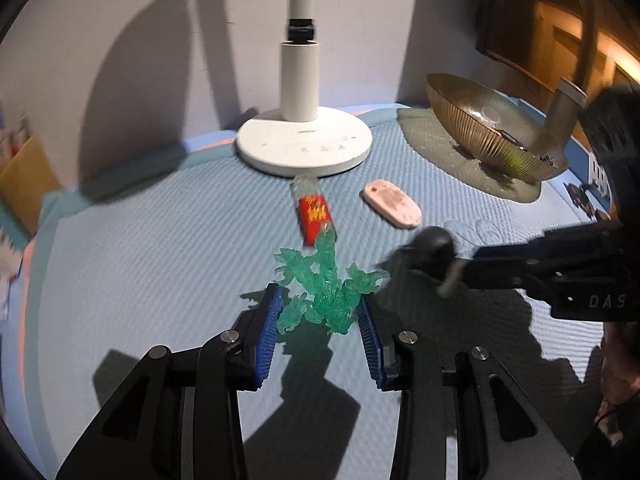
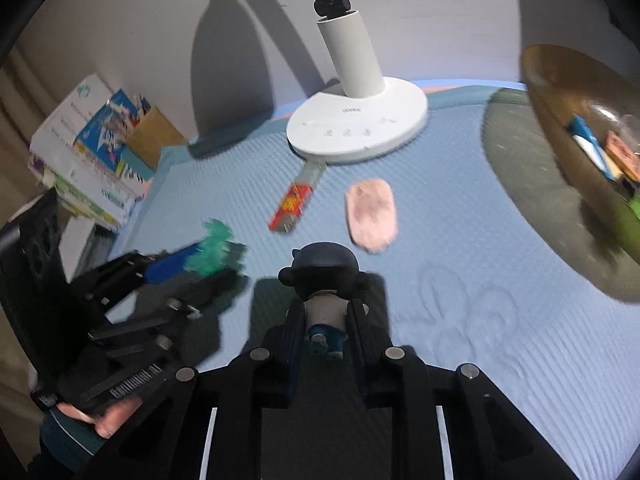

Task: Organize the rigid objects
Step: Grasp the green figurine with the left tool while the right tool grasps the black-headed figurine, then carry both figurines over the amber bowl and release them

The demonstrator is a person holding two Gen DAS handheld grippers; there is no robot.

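Left gripper (image 1: 320,312) jaws clamped on translucent green figure (image 1: 326,294) over blue worktop (image 1: 140,248). Red-labelled tube (image 1: 314,216), pink oval piece (image 1: 393,203) ahead of jaws. Right gripper (image 2: 325,320) jaws shut on dark-capped figurine (image 2: 323,276); gold bowl (image 2: 568,120) beyond, right.

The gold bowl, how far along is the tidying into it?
Done: gold bowl already holds several items. In hand: left gripper closed on green figure; right gripper grips dark-headed figurine. Left: red lighter and pink oval piece on the mat.
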